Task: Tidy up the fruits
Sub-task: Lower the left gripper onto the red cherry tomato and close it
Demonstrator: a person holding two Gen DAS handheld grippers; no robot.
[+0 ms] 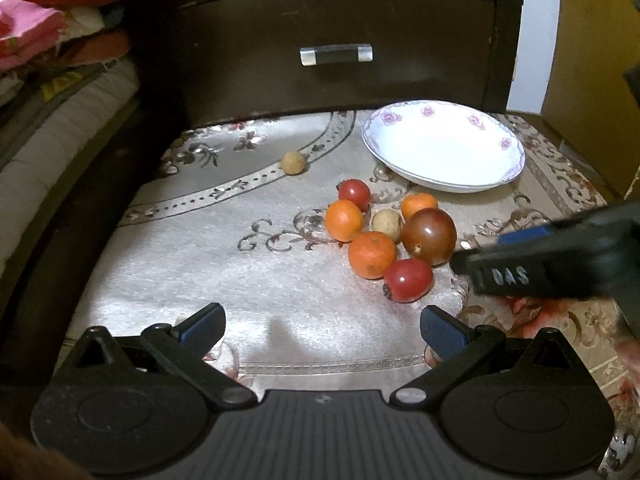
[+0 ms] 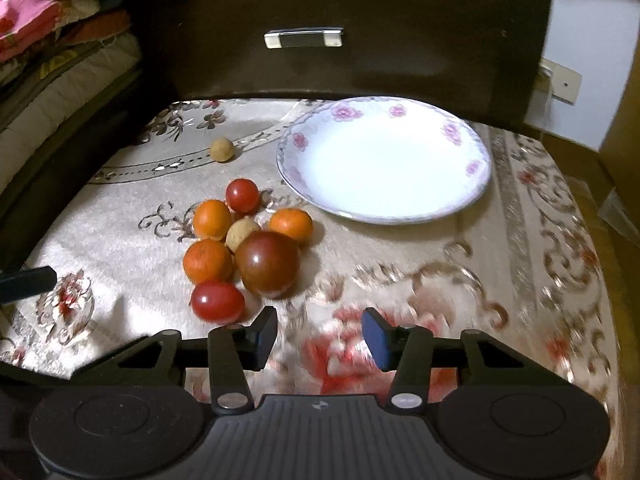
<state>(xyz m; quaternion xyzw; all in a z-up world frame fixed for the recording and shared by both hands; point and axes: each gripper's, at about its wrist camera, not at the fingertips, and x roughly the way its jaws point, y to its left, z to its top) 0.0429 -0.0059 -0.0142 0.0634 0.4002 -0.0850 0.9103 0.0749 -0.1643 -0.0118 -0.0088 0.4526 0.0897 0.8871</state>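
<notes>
A cluster of fruit lies on the patterned cloth: a large dark tomato [image 1: 429,236] [image 2: 267,264], two red tomatoes [image 2: 218,302] [image 2: 242,196], three small oranges [image 2: 208,261] and a tan round fruit [image 2: 242,232]. Another tan fruit [image 1: 294,163] [image 2: 222,149] lies alone at the far left. A white flowered plate [image 1: 440,148] [image 2: 384,164] sits empty behind the cluster on the right. My left gripper [image 1: 322,320] hangs wide open, near and left of the cluster. My right gripper [image 2: 320,326] is open with nothing between its fingers, just right of the near red tomato.
A dark wooden drawer front [image 1: 336,76] with a metal handle [image 1: 336,55] rises behind the cloth. Folded bedding [image 1: 48,80] is stacked at the left. A yellowish box [image 1: 592,72] stands at the far right. The cloth's left half holds only the lone tan fruit.
</notes>
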